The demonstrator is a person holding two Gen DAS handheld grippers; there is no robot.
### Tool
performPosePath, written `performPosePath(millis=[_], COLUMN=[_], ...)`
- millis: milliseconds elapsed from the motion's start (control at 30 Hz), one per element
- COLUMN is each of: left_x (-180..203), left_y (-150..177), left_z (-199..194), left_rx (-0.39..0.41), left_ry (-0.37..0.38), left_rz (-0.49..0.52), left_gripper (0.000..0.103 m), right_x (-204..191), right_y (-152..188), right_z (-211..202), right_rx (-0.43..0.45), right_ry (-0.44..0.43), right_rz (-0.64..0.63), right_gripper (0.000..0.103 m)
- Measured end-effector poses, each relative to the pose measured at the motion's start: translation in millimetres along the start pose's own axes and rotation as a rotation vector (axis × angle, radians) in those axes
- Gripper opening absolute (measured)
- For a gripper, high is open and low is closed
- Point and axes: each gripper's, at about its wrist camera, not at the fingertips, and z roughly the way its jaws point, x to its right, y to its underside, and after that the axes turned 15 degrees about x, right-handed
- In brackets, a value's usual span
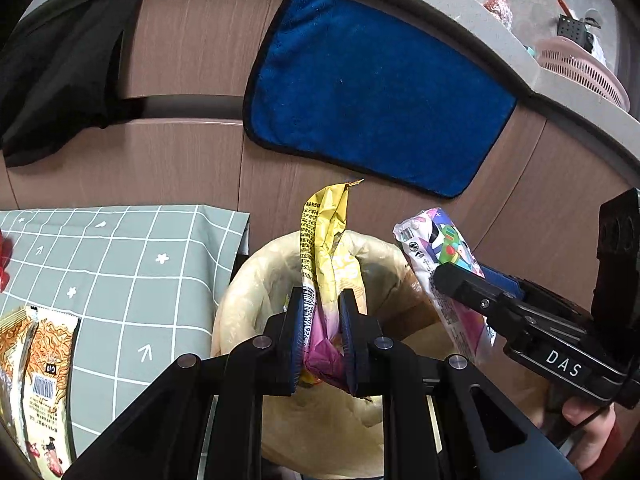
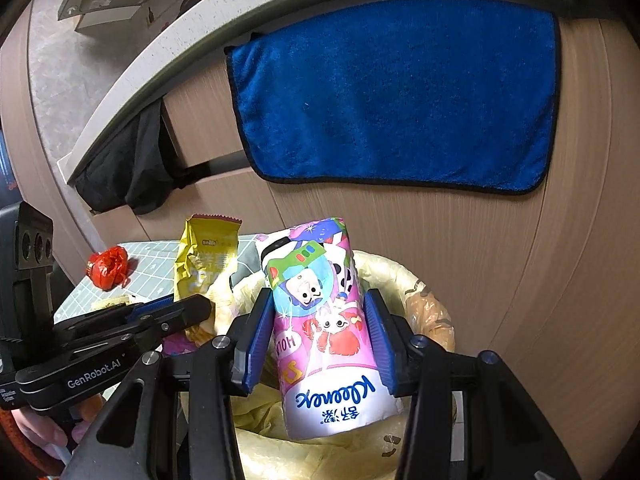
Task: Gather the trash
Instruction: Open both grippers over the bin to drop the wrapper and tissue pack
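Trash is held over the lined bin (image 1: 256, 280) in both hands: the left gripper (image 1: 322, 340) pinches a yellow-and-pink snack wrapper (image 1: 326, 240), and the right gripper (image 2: 318, 344) clasps a Kleenex tissue pack (image 2: 320, 320) between its blue pads, the pack standing above the bin's mouth. Neither piece has been dropped yet. More remains on the checked cloth (image 1: 132, 264): noodle packets (image 1: 40, 372) at its near edge and a red crumpled wrapper (image 2: 107, 266).

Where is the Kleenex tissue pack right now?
In the right wrist view, the tissue pack sits between the right gripper's jaws, above the lined bin.
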Motion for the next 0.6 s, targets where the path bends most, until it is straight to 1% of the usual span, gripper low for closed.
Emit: performPosePath(millis=[167, 200, 233, 267, 300, 333, 400, 467, 500, 600], left_x=[0, 0, -1, -1, -2, -2, -2, -2, -4, -12], left_y=[2, 2, 2, 3, 4, 4, 4, 3, 3, 0], left_z=[3, 4, 6, 6, 7, 8, 4, -2, -3, -11], left_rx=[-0.009, -0.013, -0.023, -0.029, -0.035, -0.036, 0.005, 0.041, 0.046, 0.025], left_ry=[0.032, 0.033, 0.042, 0.045, 0.047, 0.041, 0.011, 0.003, 0.005, 0.019], left_rz=[-0.013, -0.014, -0.019, -0.025, -0.030, -0.028, -0.015, -0.017, -0.024, -0.078], left_gripper=[0.019, 0.019, 0.021, 0.026, 0.028, 0.031, 0.034, 0.039, 0.039, 0.040], right_x=[1, 1, 2, 3, 3, 4, 5, 6, 6, 4], right_y=[2, 2, 3, 3, 3, 3, 2, 2, 1, -1], right_z=[6, 7, 9, 10, 10, 10, 9, 8, 7, 3], right_rx=[-0.016, -0.019, -0.024, -0.025, -0.022, -0.018, -0.016, -0.016, -0.016, -0.015], right_ry=[0.019, 0.025, 0.033, 0.045, 0.054, 0.063, 0.068, 0.072, 0.077, 0.089], right_rz=[0.001, 0.001, 0.004, 0.007, 0.008, 0.010, 0.020, 0.026, 0.027, 0.024], right_gripper=[0.046, 0.048, 0.051, 0.052, 0.053, 0.055, 0.057, 0.058, 0.058, 0.058])
